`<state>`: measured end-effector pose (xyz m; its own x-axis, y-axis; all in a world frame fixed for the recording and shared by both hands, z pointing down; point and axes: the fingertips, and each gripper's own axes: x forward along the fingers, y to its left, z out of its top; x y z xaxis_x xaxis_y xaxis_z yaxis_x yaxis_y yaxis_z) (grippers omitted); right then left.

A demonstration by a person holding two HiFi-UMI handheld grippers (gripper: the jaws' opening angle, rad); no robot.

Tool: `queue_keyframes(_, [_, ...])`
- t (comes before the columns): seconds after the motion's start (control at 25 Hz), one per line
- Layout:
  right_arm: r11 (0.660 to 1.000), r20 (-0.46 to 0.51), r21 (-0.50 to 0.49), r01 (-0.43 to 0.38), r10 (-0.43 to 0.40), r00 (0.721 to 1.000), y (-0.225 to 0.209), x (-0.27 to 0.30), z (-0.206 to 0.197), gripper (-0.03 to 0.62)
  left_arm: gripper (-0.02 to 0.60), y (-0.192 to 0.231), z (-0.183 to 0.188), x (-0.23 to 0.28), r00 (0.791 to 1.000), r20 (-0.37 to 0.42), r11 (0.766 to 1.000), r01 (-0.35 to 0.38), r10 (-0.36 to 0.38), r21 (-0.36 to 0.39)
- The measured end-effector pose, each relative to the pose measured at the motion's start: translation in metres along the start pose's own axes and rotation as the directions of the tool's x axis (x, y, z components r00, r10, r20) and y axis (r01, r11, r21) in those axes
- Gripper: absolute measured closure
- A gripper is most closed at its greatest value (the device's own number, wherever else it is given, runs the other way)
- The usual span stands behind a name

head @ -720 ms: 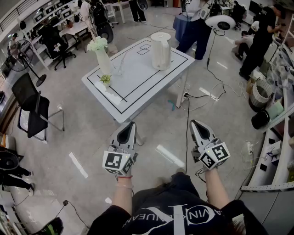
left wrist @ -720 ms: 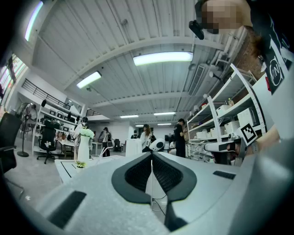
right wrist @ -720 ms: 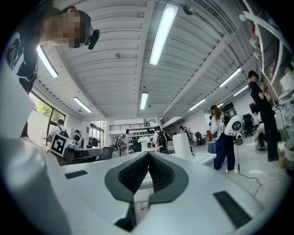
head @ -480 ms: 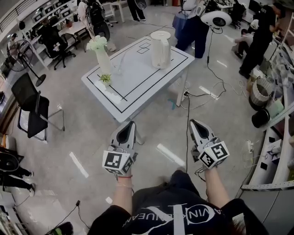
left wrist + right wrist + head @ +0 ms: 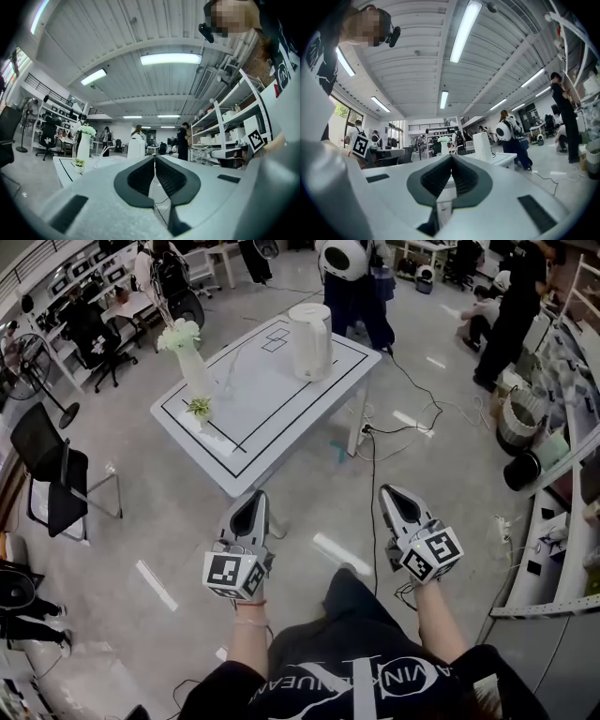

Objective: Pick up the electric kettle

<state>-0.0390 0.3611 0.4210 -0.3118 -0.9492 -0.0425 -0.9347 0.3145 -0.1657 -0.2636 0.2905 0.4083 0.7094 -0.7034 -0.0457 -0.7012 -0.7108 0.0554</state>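
The white electric kettle (image 5: 310,341) stands upright near the far edge of a white table (image 5: 281,404) ahead of me. It shows small in the left gripper view (image 5: 136,148) and in the right gripper view (image 5: 482,146). My left gripper (image 5: 253,500) and right gripper (image 5: 391,491) are held level in front of my body, well short of the table. On both, the jaws are pressed together with nothing between them; the left gripper (image 5: 154,157) and right gripper (image 5: 452,157) point toward the table.
On the table's left side stand a white vase of flowers (image 5: 187,357), a small plant (image 5: 199,409) and a clear glass (image 5: 230,362). A black chair (image 5: 47,474) stands at left. People stand beyond the table. Cables (image 5: 412,423) run over the floor at right, near bins (image 5: 516,423).
The table and kettle have shifted left and slightly nearer in the head view as I step forward. Both grippers keep their pose and stay shut.
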Motion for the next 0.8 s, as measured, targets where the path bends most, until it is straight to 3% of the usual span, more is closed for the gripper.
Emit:
queue_keyframes(0.2, [0.999, 0.026, 0.036, -0.004, 0.003, 1.000, -0.015, 0.025, 0.005, 0.589, 0.568, 0.010, -0.001, 0.020, 1.000, -0.014, 1.000, 0.007, -0.007, -0.002])
queue_keyframes(0.32, [0.998, 0.035, 0.050, -0.042, 0.040, 0.999, -0.023, 0.051, 0.009, 0.510, 0.569, 0.026, -0.003, 0.038, 1.000, -0.018, 1.000, -0.007, 0.007, -0.011])
queue_keyframes(0.44, [0.996, 0.034, 0.056, -0.070, 0.068, 0.997, -0.036, 0.074, 0.011, 0.477, 0.568, 0.040, -0.003, 0.059, 1.000, -0.019, 1.000, -0.015, 0.015, -0.020])
queue_keyframes(0.8, [0.992, 0.005, 0.093, -0.087, 0.087, 0.996, -0.084, 0.140, 0.005, 0.454, 0.568, 0.074, -0.010, 0.129, 0.999, -0.035, 0.999, -0.016, 0.015, -0.034])
